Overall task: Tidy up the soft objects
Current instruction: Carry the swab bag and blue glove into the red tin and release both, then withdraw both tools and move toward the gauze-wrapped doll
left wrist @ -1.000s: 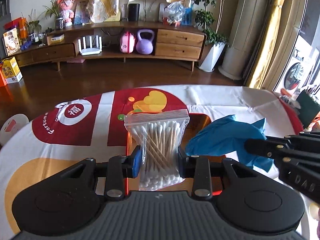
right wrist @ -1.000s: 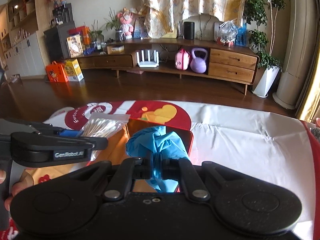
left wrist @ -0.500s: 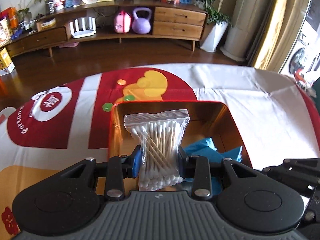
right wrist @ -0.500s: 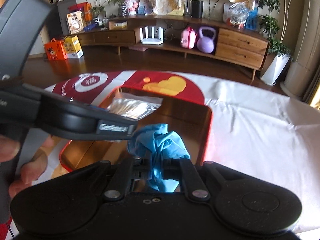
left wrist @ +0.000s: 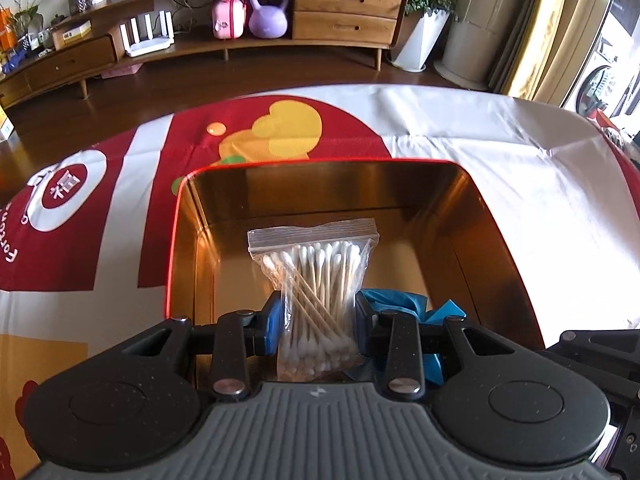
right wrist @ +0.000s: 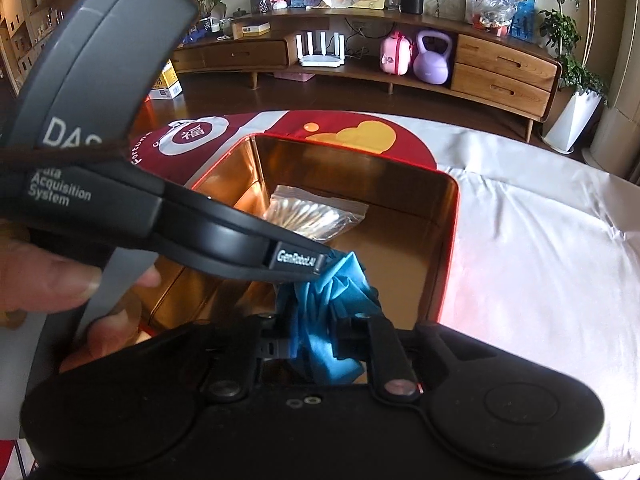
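Note:
A clear zip bag of cotton swabs [left wrist: 320,280] hangs inside an open gold-lined tin with a red rim [left wrist: 320,163]. My left gripper [left wrist: 316,324] is shut on its lower half. A crumpled blue glove [right wrist: 332,292] sits between the jaws of my right gripper [right wrist: 316,340], low over the tin's near right corner. Those jaws are opening, with the pads still against the glove. In the left wrist view the glove [left wrist: 400,300] shows just right of the bag. From the right wrist view, the bag [right wrist: 316,216] lies beyond the left tool's black housing [right wrist: 224,240].
The tin stands on a table covered with a red, white and yellow cloth [left wrist: 500,152]. A hand [right wrist: 60,280] grips the left tool. Across a wooden floor stands a low cabinet [left wrist: 344,12] with a purple kettlebell [left wrist: 269,14]. A white plant pot [left wrist: 420,40] is at its right.
Both grippers have come down from above the cloth into the tin with their loads. The right gripper's fingers stand wider apart around the glove than before.

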Available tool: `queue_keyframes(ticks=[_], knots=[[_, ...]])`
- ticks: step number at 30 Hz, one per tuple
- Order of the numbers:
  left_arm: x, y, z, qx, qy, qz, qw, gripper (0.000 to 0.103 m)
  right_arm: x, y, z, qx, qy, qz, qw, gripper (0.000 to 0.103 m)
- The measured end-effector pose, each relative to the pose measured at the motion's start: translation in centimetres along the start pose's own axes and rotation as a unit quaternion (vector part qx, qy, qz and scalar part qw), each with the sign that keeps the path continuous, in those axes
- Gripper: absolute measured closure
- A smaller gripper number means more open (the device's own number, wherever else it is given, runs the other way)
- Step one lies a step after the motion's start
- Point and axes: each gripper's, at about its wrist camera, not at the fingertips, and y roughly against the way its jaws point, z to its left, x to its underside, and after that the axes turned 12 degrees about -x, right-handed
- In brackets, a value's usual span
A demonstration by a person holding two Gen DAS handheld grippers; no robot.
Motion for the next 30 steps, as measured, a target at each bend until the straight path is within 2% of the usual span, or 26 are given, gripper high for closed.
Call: queue_keyframes(ticks=[3, 8, 11, 12, 15, 19, 23, 30], knots=[[0.1, -0.2, -0.2, -0.005, -0.006, 0.002, 1.0000, 0.067, -0.1, 0.0, -0.2, -0.001, -0.009, 0.001, 1.000, 0.085], [-0.2, -0.1, -0.2, -0.002, 0.005, 0.018, 0.9998, 0.064, 0.1, 0.5, -0.4, -0.001, -0.014, -0.004, 1.000, 0.071], [-0.3, 0.4, -0.2, 0.004, 0.009, 0.017, 0.9998, 0.058, 0.1, 0.9, -0.5, 0.000, -0.019, -0.010, 1.000, 0.063], [-0.2, 0.7, -0.2, 0.007, 0.009, 0.014, 0.9998, 0.054, 0.1, 1.1, -0.6, -0.001, -0.022, -0.012, 1.000, 0.062], [-0.2, 1.7, -0.2, 0.000, 0.011, 0.001, 0.9999, 0.034, 0.2, 1.9, -0.6, 0.000, -0.024, -0.017, 1.000, 0.058], [-0.2, 3.1, 0.1, 0.002, 0.022, -0.012, 0.9997, 0.033, 0.3, 3.3, -0.2, 0.002, -0.024, -0.027, 0.999, 0.054], [0.1, 5.0, 0.4, -0.002, 0.025, -0.026, 0.9994, 0.033, 0.4, 5.0, 0.1, 0.001, -0.028, -0.039, 0.999, 0.046], [1.3, 9.0, 0.8, -0.003, 0.025, -0.045, 0.9987, 0.033, 0.9, 8.2, 0.9, 0.006, -0.028, -0.060, 0.998, 0.041]])
